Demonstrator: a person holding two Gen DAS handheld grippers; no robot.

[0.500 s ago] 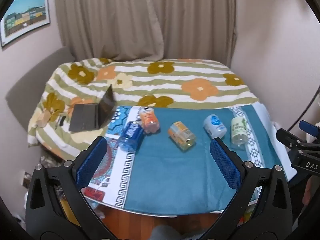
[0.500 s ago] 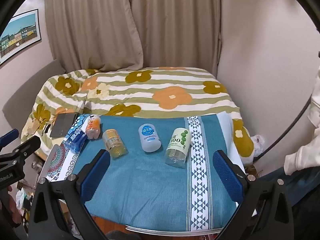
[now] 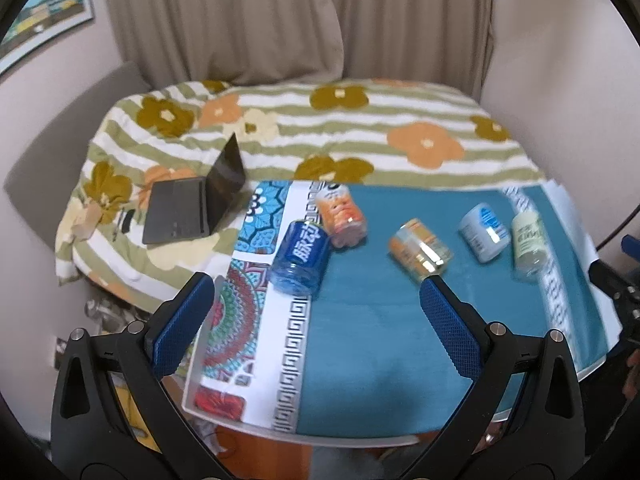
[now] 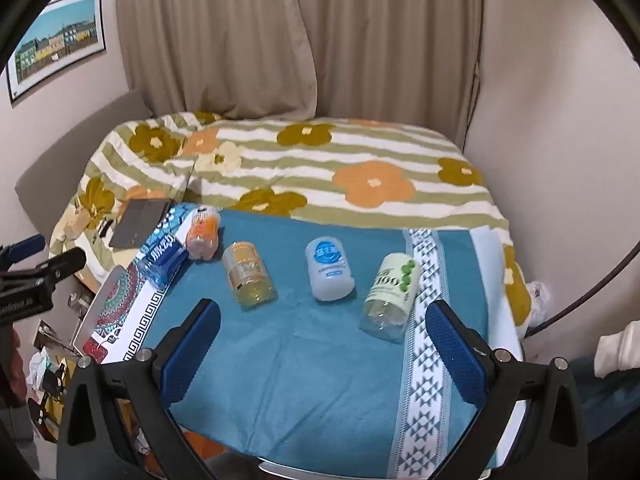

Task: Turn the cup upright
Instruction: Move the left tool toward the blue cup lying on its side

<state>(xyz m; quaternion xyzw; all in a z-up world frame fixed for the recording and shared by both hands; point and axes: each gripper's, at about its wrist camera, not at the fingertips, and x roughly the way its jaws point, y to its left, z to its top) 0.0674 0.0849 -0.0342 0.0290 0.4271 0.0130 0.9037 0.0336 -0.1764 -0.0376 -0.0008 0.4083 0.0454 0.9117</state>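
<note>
Several cups cut from drink bottles lie on their sides on a teal cloth [image 3: 372, 340] over a table. In the left wrist view, from left: a blue one [image 3: 302, 257], an orange one [image 3: 342, 214], a yellow-orange one [image 3: 420, 249], a white-blue one [image 3: 482, 232], a pale green one [image 3: 529, 245]. The right wrist view shows the same row: blue [image 4: 163, 255], orange [image 4: 203, 233], yellow [image 4: 249, 278], white-blue [image 4: 329, 269], green [image 4: 390, 294]. My left gripper [image 3: 316, 320] is open and empty, short of the blue cup. My right gripper [image 4: 324, 342] is open and empty, short of the white-blue and green cups.
A bed with a flowered striped blanket [image 3: 360, 128] lies behind the table. An open laptop [image 3: 196, 202] sits on it at the left. Curtains [image 4: 296, 40] hang at the back. The table's near edge [image 3: 320, 436] lies just under my left gripper. Clutter lies on the floor at left [image 4: 48, 360].
My left gripper has moved forward and left toward the blue cup, with the view blurred at the right. My right gripper has shifted slightly closer to the table. The cups have not moved.
</note>
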